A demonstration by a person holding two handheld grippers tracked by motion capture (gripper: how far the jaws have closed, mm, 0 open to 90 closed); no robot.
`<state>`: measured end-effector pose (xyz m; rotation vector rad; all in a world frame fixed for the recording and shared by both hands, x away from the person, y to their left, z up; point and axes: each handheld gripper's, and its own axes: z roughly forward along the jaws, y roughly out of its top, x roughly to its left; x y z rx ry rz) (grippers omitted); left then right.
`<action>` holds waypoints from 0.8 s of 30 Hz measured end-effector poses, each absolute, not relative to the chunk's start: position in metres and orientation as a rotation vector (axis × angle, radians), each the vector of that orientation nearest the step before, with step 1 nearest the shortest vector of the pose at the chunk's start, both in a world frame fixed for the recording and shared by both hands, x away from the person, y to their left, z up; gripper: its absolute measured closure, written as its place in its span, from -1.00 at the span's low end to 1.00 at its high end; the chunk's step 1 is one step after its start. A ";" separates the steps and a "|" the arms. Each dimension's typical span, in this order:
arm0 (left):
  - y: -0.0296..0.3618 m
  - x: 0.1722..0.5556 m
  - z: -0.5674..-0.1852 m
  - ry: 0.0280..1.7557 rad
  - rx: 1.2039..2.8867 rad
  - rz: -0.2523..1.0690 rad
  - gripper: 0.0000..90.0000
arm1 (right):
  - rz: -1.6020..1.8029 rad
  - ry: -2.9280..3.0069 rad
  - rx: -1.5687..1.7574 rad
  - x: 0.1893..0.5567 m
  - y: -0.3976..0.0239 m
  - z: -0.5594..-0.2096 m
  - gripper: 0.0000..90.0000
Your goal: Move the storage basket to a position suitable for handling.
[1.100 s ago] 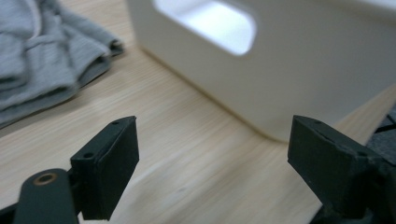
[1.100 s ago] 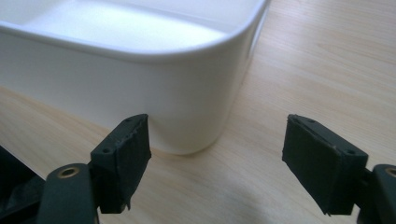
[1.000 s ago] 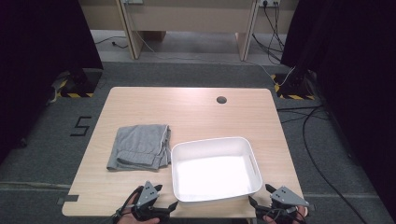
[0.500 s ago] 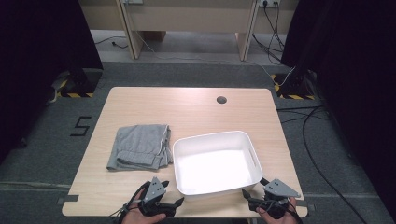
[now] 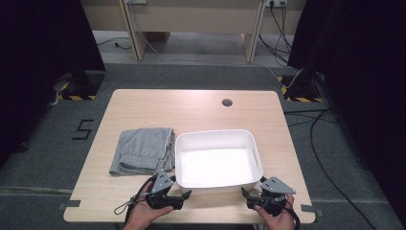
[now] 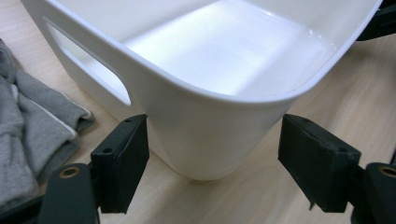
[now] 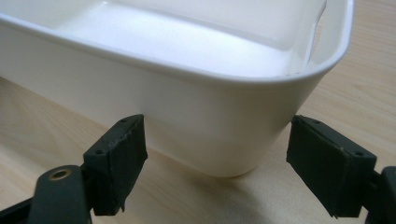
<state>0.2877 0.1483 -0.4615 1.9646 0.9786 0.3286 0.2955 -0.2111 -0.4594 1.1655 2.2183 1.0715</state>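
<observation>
Left claw (image 5: 178, 195) and right claw (image 5: 251, 198), both gaping empty, are flanking the white rectangular plastic tub's (image 5: 216, 181) near corners on the wooden tabletop (image 5: 191, 112).

On the table (image 5: 201, 110), the cloth (image 5: 142, 150) lies just left of the tub (image 5: 218, 160), nearly touching it.

Bright overhead light washes out the floor of the white bin (image 5: 218, 165), glaring in every view. The surroundings fall into deep shadow; the jaws look slightly soft up close
</observation>
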 end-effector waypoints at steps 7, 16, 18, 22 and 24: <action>0.151 0.305 -0.461 1.003 1.975 0.355 -0.44 | 1.072 2.222 1.167 0.313 -0.204 -0.462 -0.56; 0.154 0.322 -0.460 1.039 1.964 0.352 -0.42 | 1.090 2.223 1.170 0.329 -0.201 -0.464 -0.54; 0.154 0.327 -0.460 1.049 1.957 0.345 -0.42 | 1.094 2.221 1.179 0.333 -0.200 -0.465 -0.54; 0.154 0.333 -0.460 1.061 1.954 0.349 -0.42 | 1.083 2.217 1.175 0.339 -0.199 -0.465 -0.53; 0.153 0.337 -0.459 1.067 1.950 0.351 -0.42 | 1.079 2.221 1.170 0.342 -0.200 -0.465 -0.52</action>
